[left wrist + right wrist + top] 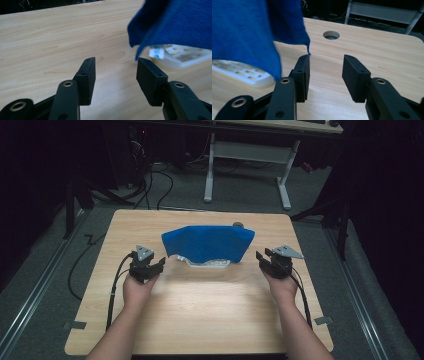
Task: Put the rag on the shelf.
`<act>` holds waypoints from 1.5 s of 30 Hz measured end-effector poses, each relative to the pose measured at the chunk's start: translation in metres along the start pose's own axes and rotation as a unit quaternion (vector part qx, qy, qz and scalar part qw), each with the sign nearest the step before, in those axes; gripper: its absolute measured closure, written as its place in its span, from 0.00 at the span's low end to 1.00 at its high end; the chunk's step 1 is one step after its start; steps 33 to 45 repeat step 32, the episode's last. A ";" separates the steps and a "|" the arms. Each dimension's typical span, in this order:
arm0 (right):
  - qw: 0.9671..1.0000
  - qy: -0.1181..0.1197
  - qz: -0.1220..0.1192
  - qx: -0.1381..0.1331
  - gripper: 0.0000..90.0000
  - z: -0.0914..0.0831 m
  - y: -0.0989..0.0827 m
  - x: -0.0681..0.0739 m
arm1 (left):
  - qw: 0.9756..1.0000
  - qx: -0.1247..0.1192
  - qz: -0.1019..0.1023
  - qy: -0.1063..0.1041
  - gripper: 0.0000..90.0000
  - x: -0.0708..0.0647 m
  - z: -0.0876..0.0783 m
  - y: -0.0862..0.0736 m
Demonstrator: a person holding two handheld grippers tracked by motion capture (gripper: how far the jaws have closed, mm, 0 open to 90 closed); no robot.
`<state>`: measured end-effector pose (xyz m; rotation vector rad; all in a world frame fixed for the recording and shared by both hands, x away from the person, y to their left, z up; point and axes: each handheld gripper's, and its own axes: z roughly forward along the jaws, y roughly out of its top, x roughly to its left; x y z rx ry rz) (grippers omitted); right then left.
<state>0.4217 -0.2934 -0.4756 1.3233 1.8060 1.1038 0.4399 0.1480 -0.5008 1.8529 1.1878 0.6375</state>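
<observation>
Looking down from the high view, we see 1 pale wooden table (200,310) on grey carpet in a dark room, with 1 white-legged desk (250,155) beyond it and cables on the floor. 1 blue cloth (207,242) lies near the table's middle, draped over 1 white keyboard (210,264) whose front edge pokes out below it. 2 hands hold 2 tools: the left tool (159,263) just left of the cloth and the right tool (260,257) just right of it, both with jaws parted and holding nothing.

From the left gripper view, we see the left tool (116,72) released above bare wood, the blue cloth (175,22) hanging at upper right over the white keyboard (185,56). 1 small white tag (157,53) with a green mark sits at the cloth's corner; its writing is too blurred to read.

From the right gripper view, the right tool (325,75) is likewise released, the cloth (249,32) at left touching or just beside its left jaw. The keyboard (242,72) shows beneath, and 1 round hole (331,35) is cut in the table.
</observation>
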 end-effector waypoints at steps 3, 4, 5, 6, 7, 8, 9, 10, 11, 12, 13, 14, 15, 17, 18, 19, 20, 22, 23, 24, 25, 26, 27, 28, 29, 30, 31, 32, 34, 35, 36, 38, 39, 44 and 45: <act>1.000 -0.002 -0.009 0.005 0.62 -0.012 -0.006 0.005 | 1.000 -0.001 -0.003 -0.007 0.55 -0.005 -0.012 -0.008; 1.000 -0.003 -0.015 -0.003 0.61 -0.017 -0.009 0.007 | 1.000 -0.003 -0.004 -0.011 0.54 -0.006 -0.016 -0.010; 1.000 -0.004 -0.019 -0.009 0.61 -0.021 -0.011 0.009 | 1.000 -0.005 -0.002 -0.013 0.53 -0.008 -0.021 -0.013; 1.000 -0.003 -0.019 -0.009 0.60 -0.026 -0.014 0.011 | 1.000 -0.003 0.002 -0.015 0.52 -0.011 -0.025 -0.016; 1.000 0.003 -0.016 -0.007 0.58 -0.035 -0.020 0.016 | 1.000 -0.007 0.005 -0.017 0.51 -0.013 -0.030 -0.019; 1.000 0.006 -0.015 -0.006 0.57 -0.038 -0.022 0.018 | 1.000 -0.011 0.006 -0.025 0.51 -0.017 -0.038 -0.024; 1.000 0.009 -0.015 -0.005 0.56 -0.042 -0.025 0.021 | 0.999 -0.016 0.006 -0.028 0.51 -0.019 -0.043 -0.026; 1.000 0.009 -0.018 -0.005 0.54 -0.046 -0.028 0.023 | 0.999 -0.020 0.006 -0.031 0.51 -0.022 -0.047 -0.029; 1.000 0.009 -0.018 -0.005 0.54 -0.046 -0.028 0.023 | 0.999 -0.020 0.006 -0.031 0.51 -0.022 -0.047 -0.029; 1.000 0.011 -0.019 -0.004 0.53 -0.050 -0.031 0.026 | 0.999 -0.019 0.013 -0.036 0.51 -0.025 -0.052 -0.033; 1.000 0.013 -0.025 -0.004 0.52 -0.055 -0.035 0.030 | 0.999 -0.019 0.017 -0.038 0.50 -0.028 -0.056 -0.035; 0.999 0.014 -0.031 -0.005 0.51 -0.059 -0.038 0.034 | 0.999 -0.018 0.018 -0.043 0.50 -0.031 -0.059 -0.037; 0.999 0.014 -0.034 -0.005 0.50 -0.062 -0.041 0.036 | 0.998 -0.019 0.014 -0.050 0.50 -0.035 -0.063 -0.041; 0.999 0.021 -0.046 -0.005 0.49 -0.077 -0.054 0.049 | 0.996 -0.012 0.014 -0.082 0.49 -0.054 -0.075 -0.056; 0.999 0.021 -0.046 -0.005 0.49 -0.077 -0.054 0.049 | 0.996 -0.012 0.014 -0.082 0.48 -0.054 -0.075 -0.056; 0.999 0.026 -0.047 -0.006 0.49 -0.081 -0.059 0.051 | 0.995 -0.001 0.025 -0.095 0.48 -0.065 -0.079 -0.062; 0.998 0.040 -0.045 0.008 0.48 -0.090 -0.069 0.060 | 0.994 0.003 0.034 -0.102 0.46 -0.073 -0.082 -0.065; 0.998 0.047 -0.048 0.014 0.49 -0.094 -0.074 0.065 | 0.991 0.006 0.063 -0.120 0.46 -0.093 -0.089 -0.073; 0.996 0.058 -0.059 0.017 0.49 -0.103 -0.083 0.075 | 0.988 0.008 0.085 -0.126 0.46 -0.104 -0.090 -0.074; 0.996 0.060 -0.061 0.017 0.50 -0.104 -0.085 0.077 | 0.988 0.008 0.085 -0.126 0.46 -0.104 -0.090 -0.074; 0.996 0.060 -0.061 0.017 0.50 -0.104 -0.085 0.077 | 0.988 0.006 0.090 -0.127 0.46 -0.107 -0.089 -0.073; 0.996 0.062 -0.065 0.016 0.49 -0.104 -0.085 0.080 | 0.987 0.006 0.091 -0.130 0.46 -0.109 -0.087 -0.072; 0.996 0.060 -0.068 0.013 0.49 -0.103 -0.084 0.081 | 0.987 0.008 0.089 -0.132 0.46 -0.110 -0.086 -0.071; 0.996 0.059 -0.066 0.012 0.49 -0.102 -0.083 0.081 | 0.987 0.011 0.085 -0.136 0.45 -0.110 -0.084 -0.071; 0.997 0.058 -0.057 0.017 0.49 -0.099 -0.083 0.079 | 0.987 0.013 0.083 -0.136 0.45 -0.109 -0.082 -0.072; 0.997 0.058 -0.057 0.017 0.49 -0.099 -0.083 0.079 | 0.987 0.013 0.083 -0.136 0.45 -0.109 -0.082 -0.072; 0.996 0.058 -0.058 0.019 0.49 -0.098 -0.084 0.078 | 0.988 0.014 0.080 -0.134 0.45 -0.107 -0.082 -0.072; 0.996 0.058 -0.058 0.019 0.49 -0.098 -0.084 0.078 | 0.988 0.014 0.080 -0.134 0.45 -0.107 -0.082 -0.072; 0.996 0.058 -0.058 0.019 0.49 -0.098 -0.084 0.078 | 0.988 0.014 0.080 -0.134 0.45 -0.107 -0.082 -0.072; 0.996 0.058 -0.058 0.019 0.49 -0.098 -0.084 0.078 | 0.988 0.014 0.080 -0.134 0.45 -0.107 -0.082 -0.072; 0.996 0.058 -0.058 0.019 0.49 -0.098 -0.084 0.078 | 0.988 0.014 0.080 -0.134 0.45 -0.107 -0.082 -0.072; 0.996 0.058 -0.058 0.019 0.49 -0.098 -0.084 0.078 | 0.988 0.014 0.080 -0.134 0.45 -0.107 -0.082 -0.072; 0.996 0.058 -0.058 0.019 0.49 -0.098 -0.084 0.078 | 0.988 0.014 0.080 -0.134 0.45 -0.107 -0.082 -0.072; 0.996 0.058 -0.058 0.019 0.49 -0.098 -0.084 0.078 | 0.988 0.014 0.080 -0.134 0.45 -0.107 -0.082 -0.072; 0.996 0.058 -0.058 0.019 0.49 -0.098 -0.084 0.078 | 0.988 0.014 0.080 -0.134 0.45 -0.107 -0.082 -0.072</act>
